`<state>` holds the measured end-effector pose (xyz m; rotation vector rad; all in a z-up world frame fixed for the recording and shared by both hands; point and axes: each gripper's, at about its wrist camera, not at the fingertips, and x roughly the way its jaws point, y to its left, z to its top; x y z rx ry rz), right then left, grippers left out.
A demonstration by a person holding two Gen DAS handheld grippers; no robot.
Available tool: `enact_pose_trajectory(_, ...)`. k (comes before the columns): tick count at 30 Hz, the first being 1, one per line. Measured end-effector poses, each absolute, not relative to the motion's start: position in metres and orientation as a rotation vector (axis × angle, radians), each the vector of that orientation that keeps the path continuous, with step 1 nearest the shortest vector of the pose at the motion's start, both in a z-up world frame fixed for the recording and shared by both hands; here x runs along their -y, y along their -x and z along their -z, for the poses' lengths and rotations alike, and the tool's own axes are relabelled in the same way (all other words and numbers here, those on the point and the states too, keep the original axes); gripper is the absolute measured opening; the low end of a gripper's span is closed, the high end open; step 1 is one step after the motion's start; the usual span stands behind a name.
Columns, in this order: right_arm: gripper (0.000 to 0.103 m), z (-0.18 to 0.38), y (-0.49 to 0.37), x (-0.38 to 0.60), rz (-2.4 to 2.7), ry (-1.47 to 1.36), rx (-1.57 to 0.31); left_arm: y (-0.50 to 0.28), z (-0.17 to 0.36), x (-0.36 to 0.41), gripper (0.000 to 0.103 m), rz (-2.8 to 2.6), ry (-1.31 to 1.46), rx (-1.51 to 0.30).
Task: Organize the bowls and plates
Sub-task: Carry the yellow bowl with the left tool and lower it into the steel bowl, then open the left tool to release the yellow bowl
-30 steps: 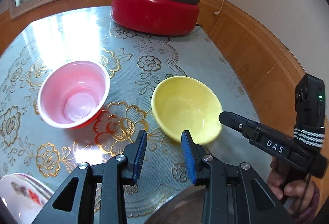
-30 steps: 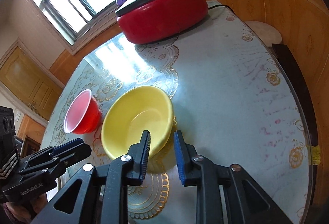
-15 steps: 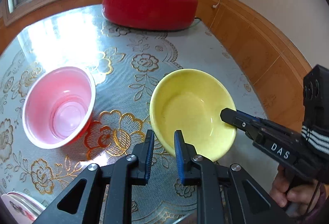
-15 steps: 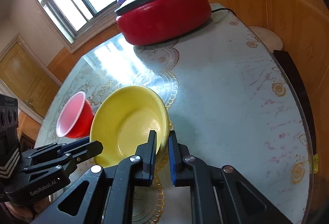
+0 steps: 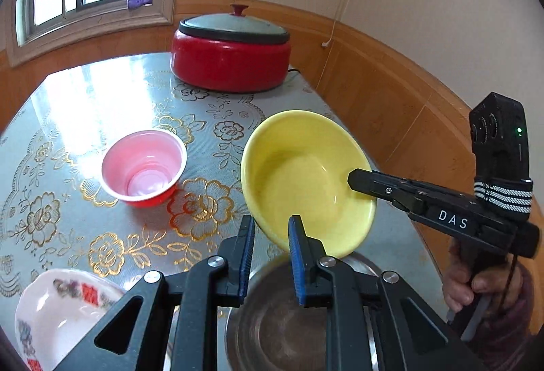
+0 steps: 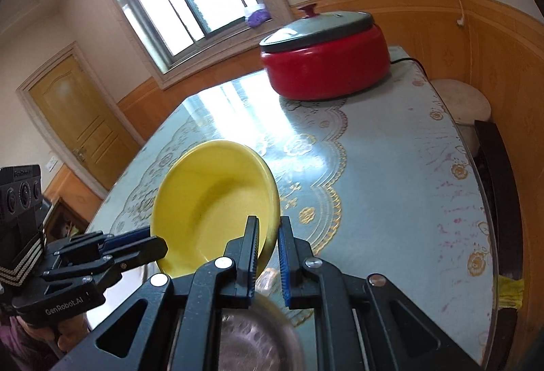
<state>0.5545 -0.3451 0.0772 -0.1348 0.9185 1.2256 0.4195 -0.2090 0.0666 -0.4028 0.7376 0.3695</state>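
A yellow bowl hangs tilted above the table, held from two sides. My left gripper is shut on its near rim, which sits between the blue pads. My right gripper comes in from the right, shut on the bowl's right rim. From the right wrist, the yellow bowl is pinched at its edge by my right gripper, with my left gripper clamped on its left side. A steel bowl lies just below and nearer. A pink bowl stands on the table to the left.
A white patterned bowl sits at the near left. A red lidded cooker stands at the table's far end. The table has a floral cloth; a stool and wood-panelled wall are beyond its right edge. A hand holds the right gripper.
Both grippers shut onto the yellow bowl's rim, then raised it off the table and drew it nearer, tilted. The steel bowl has come into view beneath.
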Motion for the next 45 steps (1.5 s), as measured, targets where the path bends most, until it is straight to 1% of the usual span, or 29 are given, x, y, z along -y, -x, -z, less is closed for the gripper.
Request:
enact_pose_trajectory(4, 0.010, -0.077, -0.532, 0.361, -1.278, 0.183, -0.917, -0.390, -0.065, 0.227, 0.020, -0.336, 0.401, -0.733)
enact_pose_trajectory(11, 0.010, -0.055, -0.502, 0.380, -1.311, 0.291, -0.994, -0.359, -0.038, 0.253, 0.020, -0.318, 0.434, -0.801)
enact_pose_trajectory(17, 0.012, -0.038, -0.490, 0.383, -1.311, 0.389, -1.041, -0.348, -0.022, 0.268, 0.020, -0.312, 0.453, -0.853)
enact_pose_trajectory(18, 0.013, -0.036, -0.489, 0.383, -1.308, 0.405, -1.049, -0.347, -0.021, 0.268, 0.023, -0.313, 0.457, -0.857)
enact_pose_trajectory(24, 0.015, -0.021, -0.483, 0.378, -1.255, 0.502, -1.051, -0.347, -0.017, 0.271, 0.024, -0.320, 0.459, -0.864)
enact_pose_trajectory(37, 0.014, -0.017, -0.478, 0.372, -1.179, 0.567, -0.995, -0.348, -0.014, 0.271, 0.024, -0.315, 0.454, -0.849)
enact_pose_trajectory(39, 0.014, -0.019, -0.479, 0.374, -1.178, 0.552, -0.996, -0.345, -0.016, 0.270, 0.026, -0.316, 0.460, -0.838)
enact_pose_trajectory(42, 0.016, -0.023, -0.482, 0.376, -1.178, 0.527, -0.999, -0.343, -0.019, 0.269, 0.030, -0.330, 0.456, -0.822)
enact_pose_trajectory(45, 0.019, -0.028, -0.484, 0.376, -1.183, 0.503, -0.995, -0.342, -0.022, 0.268, 0.031, -0.333, 0.456, -0.811)
